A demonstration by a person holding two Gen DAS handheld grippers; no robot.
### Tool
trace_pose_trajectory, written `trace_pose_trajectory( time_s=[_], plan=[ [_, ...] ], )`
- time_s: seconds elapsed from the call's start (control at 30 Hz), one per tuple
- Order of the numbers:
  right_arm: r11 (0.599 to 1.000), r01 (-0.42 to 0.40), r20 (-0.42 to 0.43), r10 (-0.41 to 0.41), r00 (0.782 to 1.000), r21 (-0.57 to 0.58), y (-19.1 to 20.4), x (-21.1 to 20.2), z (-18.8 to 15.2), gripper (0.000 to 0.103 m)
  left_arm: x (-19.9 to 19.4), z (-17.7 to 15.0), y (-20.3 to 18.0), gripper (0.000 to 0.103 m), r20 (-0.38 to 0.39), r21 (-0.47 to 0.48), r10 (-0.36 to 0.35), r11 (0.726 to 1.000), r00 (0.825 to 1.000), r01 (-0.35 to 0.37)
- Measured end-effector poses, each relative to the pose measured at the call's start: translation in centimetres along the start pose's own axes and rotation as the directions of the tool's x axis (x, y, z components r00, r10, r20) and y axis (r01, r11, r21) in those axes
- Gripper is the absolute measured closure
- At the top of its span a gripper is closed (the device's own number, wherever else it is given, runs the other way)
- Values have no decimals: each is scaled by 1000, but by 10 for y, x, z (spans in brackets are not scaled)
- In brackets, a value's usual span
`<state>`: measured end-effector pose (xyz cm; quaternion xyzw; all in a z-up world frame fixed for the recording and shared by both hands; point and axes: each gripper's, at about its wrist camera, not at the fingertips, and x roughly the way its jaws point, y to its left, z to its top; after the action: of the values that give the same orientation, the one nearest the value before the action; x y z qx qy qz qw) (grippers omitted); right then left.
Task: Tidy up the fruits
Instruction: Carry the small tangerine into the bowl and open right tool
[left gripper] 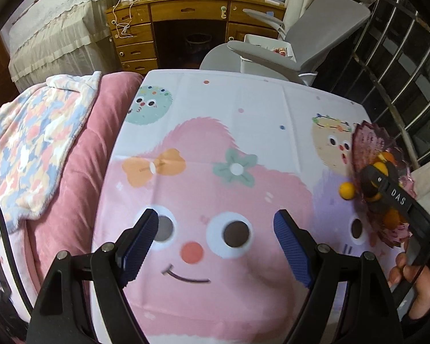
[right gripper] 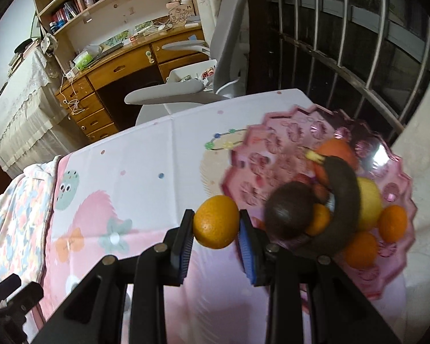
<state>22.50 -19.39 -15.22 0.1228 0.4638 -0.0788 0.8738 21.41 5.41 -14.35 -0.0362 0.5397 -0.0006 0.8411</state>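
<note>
My right gripper [right gripper: 216, 215] is shut on a small orange [right gripper: 215, 229] and holds it in the air just left of a pink scalloped plate [right gripper: 275, 132]. Piled on the plate are a blackened banana [right gripper: 345, 197], a dark round fruit [right gripper: 289, 213], a yellow fruit [right gripper: 371, 200], a larger orange [right gripper: 336, 150] and several small oranges [right gripper: 392, 223]. In the left wrist view the held orange [left gripper: 346, 190] shows beside the plate [left gripper: 368, 143] at the right edge. My left gripper [left gripper: 216, 242] is open above the cartoon tablecloth [left gripper: 243, 109], with nothing between its fingers.
The table is edged by a pink quilt [left gripper: 80, 177] and patterned blanket [left gripper: 28, 149] on the left and a barred window [right gripper: 344, 43] on the right. A grey office chair [left gripper: 315, 37] and a wooden desk [left gripper: 146, 25] stand beyond it. A person's hand [left gripper: 415, 281] grips the right tool.
</note>
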Motion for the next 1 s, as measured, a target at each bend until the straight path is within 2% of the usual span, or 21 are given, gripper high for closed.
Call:
trace_pose_trajectory(
  time_s=[0.13,0.3,0.53,0.6,0.63,0.7,0.8,1.0],
  plan=[
    [1000,19,-9,-19,1000,-3,-29,-10,-12,73,-3,-23,-17,21,-27,-45,-41,998,999,40],
    [999,50,-50,-49,998,13,-64,-10,-28,73,-12,-53,-40,21,-29,-73,-61,996,998,58],
    [1000,-4,-67,2,998,-19,-99,-11,-43,70,-42,-81,-59,21,27,-55,-47,997,999,48],
    [999,-45,-72,43,996,-22,-104,-15,-45,55,-52,-86,-59,21,38,-51,-38,998,999,40],
    [998,-64,-71,62,996,-26,-106,-19,-46,51,-59,-89,-59,21,44,-49,-33,998,998,35],
    [997,-73,-62,71,996,-38,-108,-29,-47,38,-74,-94,-59,21,58,-42,-28,999,998,30],
    [995,-82,-54,79,995,-48,-110,-50,-54,29,-89,-101,-58,21,63,-32,-31,999,998,33],
    [989,-121,-125,110,986,-85,-111,-85,-87,24,-111,-122,-52,21,49,-19,-61,998,997,62]
  ],
)
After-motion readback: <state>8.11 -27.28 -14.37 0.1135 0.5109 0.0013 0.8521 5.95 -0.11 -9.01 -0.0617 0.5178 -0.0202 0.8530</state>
